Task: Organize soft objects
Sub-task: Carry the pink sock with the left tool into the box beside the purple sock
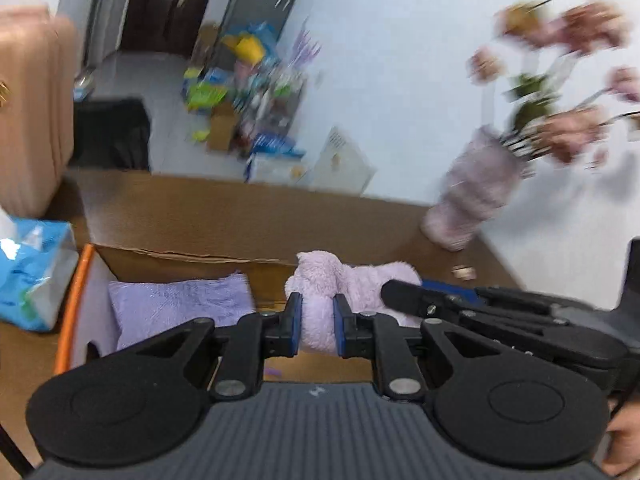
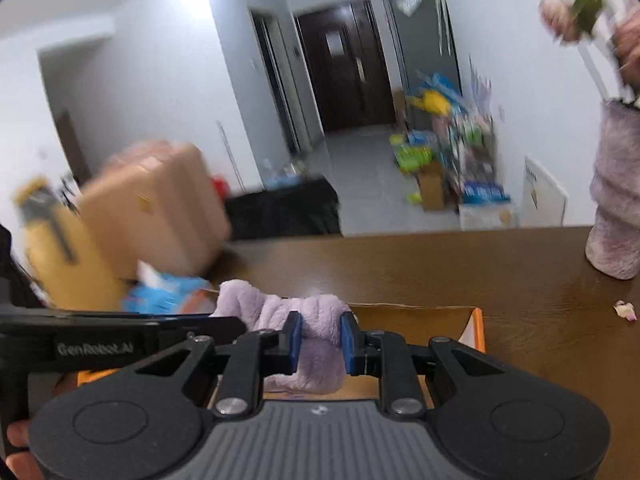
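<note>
two grippers shared one fuzzy lilac towel

two grippers held the same cloth above an open box. largest in view was the brown table (image 2: 460, 272), smooth and glossy, with a faint woodgrain sheen. on it sat the cardboard box (image 1: 180, 258), rectangular, matte tan inside, with a creased back flap and an orange rim along its edge. inside the box, toward its left wall, lay a folded purple cloth (image 1: 176, 300), flat and squarish with a short, brushed nap. a furry, pale pink vase (image 1: 472, 196) stood on the table off to the right, cylindrical and soft-looking, though blurred. a crinkled blue plastic pack (image 1: 36, 276) rested beside the box's left wall.

the fuzzy lilac towel (image 1: 320, 292) was bunched into a thick, plush roll over the box. the left gripper (image 1: 317, 326) had its blue-padded jaws drawn narrow, squeezing one fold of the towel. the right gripper (image 2: 320, 340) was likewise nearly closed, its pads pinching another lump of the same towel, which sagged below them.
</note>
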The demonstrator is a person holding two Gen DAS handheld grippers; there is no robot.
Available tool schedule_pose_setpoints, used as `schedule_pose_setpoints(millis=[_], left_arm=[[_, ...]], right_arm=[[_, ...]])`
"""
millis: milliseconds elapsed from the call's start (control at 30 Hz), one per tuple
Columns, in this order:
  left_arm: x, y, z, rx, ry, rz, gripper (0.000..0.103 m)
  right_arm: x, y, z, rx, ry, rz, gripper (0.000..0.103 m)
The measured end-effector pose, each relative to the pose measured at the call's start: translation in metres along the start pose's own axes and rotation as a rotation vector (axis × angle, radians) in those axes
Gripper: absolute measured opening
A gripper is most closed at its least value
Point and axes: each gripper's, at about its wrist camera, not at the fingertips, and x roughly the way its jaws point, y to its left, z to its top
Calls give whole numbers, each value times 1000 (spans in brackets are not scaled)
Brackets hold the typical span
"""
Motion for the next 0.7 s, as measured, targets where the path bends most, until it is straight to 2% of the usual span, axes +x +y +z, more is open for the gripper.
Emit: schedule_pose_setpoints(millis=[133,200,300,333,400,500,567,700], left_arm=[[75,20,0,-42,114,95,17],[94,28,-5,-53,137,125,17],[102,36,-9,-61,133,127,20],[101,37,-10,-58,130,122,21],[97,37,-8,-55,121,125,29],[88,31,-3,-35,93,128,40],[75,25,-1,-19,78,128,41],[29,10,4,38,30,142,43]], right_arm=[[77,-17,7,10,135,-71,20],[107,-17,0,-11,193,-110,20],[128,-17,-7,-7,233,-123,25],[128,-17,-11,-13,231,-123,26],[129,-20,-9,-8,227,-125,34],[121,-23,-5,1,219,-136,41],[110,-25,-4,0,208,-133,44],[66,-21,6,-3,158,-143,46]])
